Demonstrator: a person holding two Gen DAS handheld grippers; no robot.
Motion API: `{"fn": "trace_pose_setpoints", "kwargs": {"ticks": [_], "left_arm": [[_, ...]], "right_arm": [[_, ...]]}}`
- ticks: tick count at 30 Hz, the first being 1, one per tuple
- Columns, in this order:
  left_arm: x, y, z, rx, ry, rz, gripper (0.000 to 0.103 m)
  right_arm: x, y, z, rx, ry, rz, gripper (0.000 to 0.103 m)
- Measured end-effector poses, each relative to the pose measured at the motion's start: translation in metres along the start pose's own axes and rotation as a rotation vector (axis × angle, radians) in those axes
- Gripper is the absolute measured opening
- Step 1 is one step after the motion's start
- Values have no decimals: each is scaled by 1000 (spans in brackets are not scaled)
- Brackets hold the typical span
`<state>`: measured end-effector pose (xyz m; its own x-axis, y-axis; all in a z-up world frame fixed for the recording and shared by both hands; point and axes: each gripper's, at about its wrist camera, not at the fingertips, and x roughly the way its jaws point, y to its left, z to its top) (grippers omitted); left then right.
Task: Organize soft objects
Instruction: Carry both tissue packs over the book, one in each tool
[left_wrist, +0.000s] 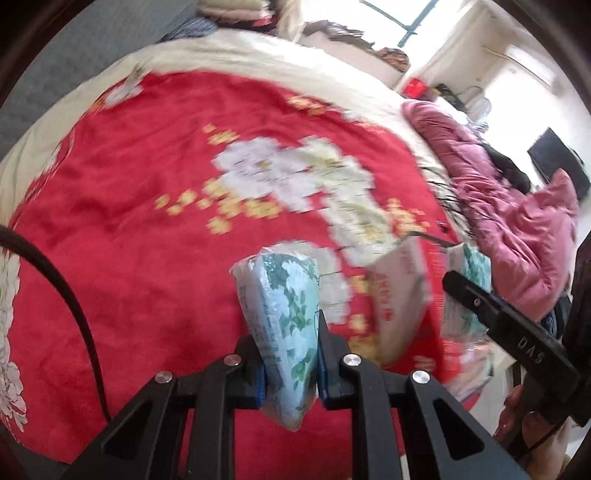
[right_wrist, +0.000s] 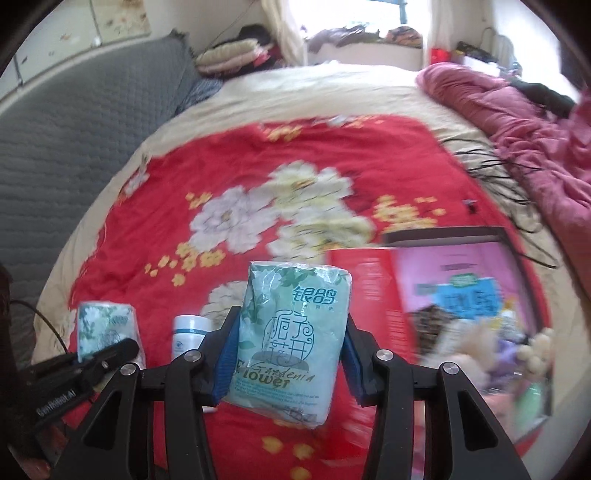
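Observation:
My left gripper (left_wrist: 290, 328) is shut on a green flowered tissue pack (left_wrist: 286, 314) and holds it edge-on above the red bedspread (left_wrist: 147, 221). My right gripper (right_wrist: 291, 332) is shut on a second green tissue pack (right_wrist: 291, 339), label facing me. In the right wrist view the left gripper (right_wrist: 92, 363) and its pack (right_wrist: 105, 325) show at lower left. In the left wrist view the right gripper (left_wrist: 495, 314) and its pack (left_wrist: 467, 291) show at right. A red and pink box (right_wrist: 443, 295) holding plush toys (right_wrist: 480, 354) lies on the bed to the right.
A white bottle (right_wrist: 190, 334) stands on the bedspread between the grippers. A pink quilt (right_wrist: 524, 129) is bunched at the bed's right, with black cables (right_wrist: 506, 177) beside it. A grey headboard (right_wrist: 74, 129) and folded bedding (right_wrist: 229, 53) are at left. The box also shows in the left wrist view (left_wrist: 399, 295).

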<state>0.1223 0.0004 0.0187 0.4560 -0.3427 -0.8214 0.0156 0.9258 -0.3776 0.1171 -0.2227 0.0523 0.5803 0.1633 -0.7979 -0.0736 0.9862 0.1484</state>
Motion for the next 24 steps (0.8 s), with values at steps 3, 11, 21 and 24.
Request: {"fn": "trace_pose_setpoints", "kwargs": {"ticks": [3, 11, 21, 24], "left_arm": [[-5, -40, 1, 53, -4, -57, 20], [17, -151, -17, 198, 49, -177, 20], [69, -252, -48, 367, 147, -233, 20], [86, -267, -52, 397, 171, -227, 20]], "right_arm": [[-26, -35, -7, 38, -28, -22, 50], [-69, -147, -35, 168, -34, -123, 50], [-67, -224, -63, 231, 23, -168, 50], [-60, -231, -67, 217, 39, -173, 50]]}}
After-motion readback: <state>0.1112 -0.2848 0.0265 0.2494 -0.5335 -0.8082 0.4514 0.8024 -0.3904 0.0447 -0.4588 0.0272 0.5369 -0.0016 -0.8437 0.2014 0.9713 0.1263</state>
